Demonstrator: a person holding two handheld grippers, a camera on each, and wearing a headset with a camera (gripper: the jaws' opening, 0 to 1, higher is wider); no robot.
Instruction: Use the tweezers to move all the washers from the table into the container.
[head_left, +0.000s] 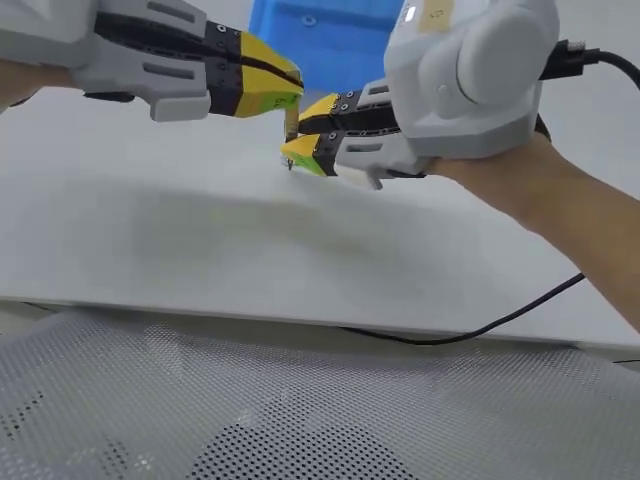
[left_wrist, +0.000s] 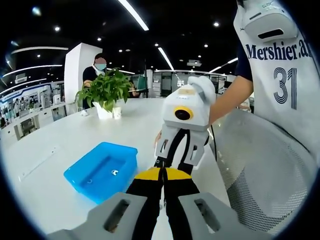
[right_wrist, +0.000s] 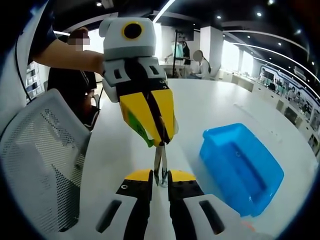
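Beside the container (right_wrist: 212, 155), left gripper (right_wrist: 161, 142) pinches the tweezers (right_wrist: 159, 160) upright, probably a handover; right gripper (right_wrist: 160, 176) flanks their 2 legs, squeezing or not, can't tell.

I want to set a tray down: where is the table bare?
Bare: the wide table stretch from the tweezers down to the cable at the near edge. Crowded: before the container, where left gripper and right gripper grip the tweezers.

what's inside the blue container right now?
In the left gripper view, the blue container has one small pale piece lying on its floor, probably a washer but too small to confirm. The strip of floor just behind its near wall is hidden.
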